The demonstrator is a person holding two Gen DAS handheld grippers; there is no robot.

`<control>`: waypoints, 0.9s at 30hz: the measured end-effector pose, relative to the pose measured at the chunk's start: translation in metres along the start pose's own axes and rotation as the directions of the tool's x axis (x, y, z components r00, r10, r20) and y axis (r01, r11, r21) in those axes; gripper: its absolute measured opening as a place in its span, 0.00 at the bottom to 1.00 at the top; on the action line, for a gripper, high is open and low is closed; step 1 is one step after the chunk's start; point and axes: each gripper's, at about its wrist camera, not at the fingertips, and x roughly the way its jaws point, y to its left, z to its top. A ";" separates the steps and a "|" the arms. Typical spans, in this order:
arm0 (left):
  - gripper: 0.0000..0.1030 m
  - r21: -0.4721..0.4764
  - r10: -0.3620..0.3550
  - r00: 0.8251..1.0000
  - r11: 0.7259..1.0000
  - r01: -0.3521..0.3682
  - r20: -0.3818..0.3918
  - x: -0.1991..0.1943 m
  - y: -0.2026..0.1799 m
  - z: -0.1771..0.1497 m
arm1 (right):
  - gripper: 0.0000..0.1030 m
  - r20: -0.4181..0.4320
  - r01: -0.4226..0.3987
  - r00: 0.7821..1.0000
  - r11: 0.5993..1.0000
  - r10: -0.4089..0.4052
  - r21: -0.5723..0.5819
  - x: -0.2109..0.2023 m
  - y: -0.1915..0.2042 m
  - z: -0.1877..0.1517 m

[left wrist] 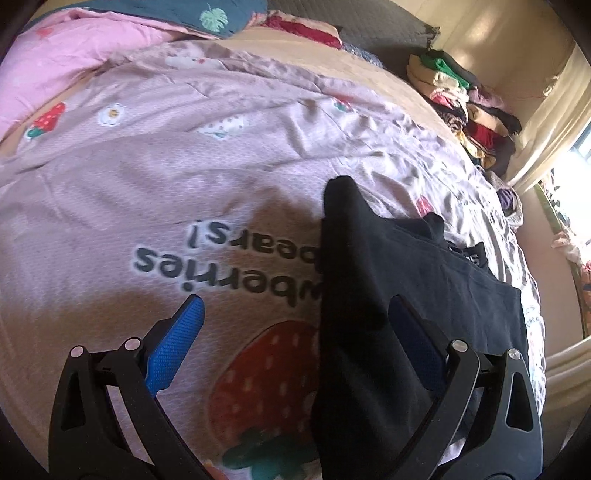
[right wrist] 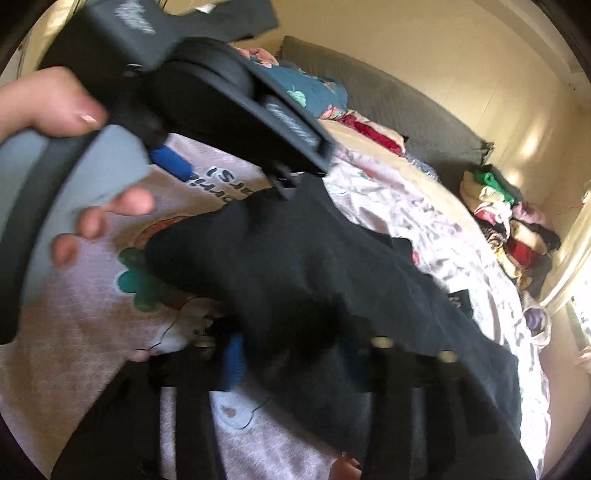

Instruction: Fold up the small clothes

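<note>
A small black garment (left wrist: 373,295) hangs bunched over the pink strawberry bedspread (left wrist: 147,166). My left gripper (left wrist: 299,321) is open, its blue pads wide apart, and the black cloth drapes between them against the right pad. In the right wrist view the black garment (right wrist: 314,266) lies draped across my right gripper (right wrist: 291,354). Its blue pads sit fairly close with cloth between them, and the view is blurred. The left gripper's body (right wrist: 207,92) and the hand holding it show at upper left.
A pile of folded clothes (left wrist: 469,110) sits at the bed's far right by the wall. Pink and teal bedding (left wrist: 110,33) and a grey headboard (left wrist: 369,26) lie at the far end. A bright window (left wrist: 576,173) is at right.
</note>
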 end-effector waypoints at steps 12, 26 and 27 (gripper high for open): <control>0.90 0.046 -0.069 0.997 0.996 0.071 -0.041 0.010 -0.037 0.006 | 0.17 0.088 0.040 0.995 0.991 -0.051 0.126 -0.041 -0.028 -0.010; 0.20 0.159 -0.191 0.981 0.970 0.182 0.037 -0.034 -0.120 0.000 | 0.15 0.157 0.104 0.975 0.945 -0.160 0.311 -0.096 -0.074 -0.039; 0.20 0.168 -0.194 0.980 0.968 0.185 0.039 -0.036 -0.125 -0.001 | 0.15 0.158 0.108 0.973 0.939 -0.167 0.325 -0.100 -0.078 -0.042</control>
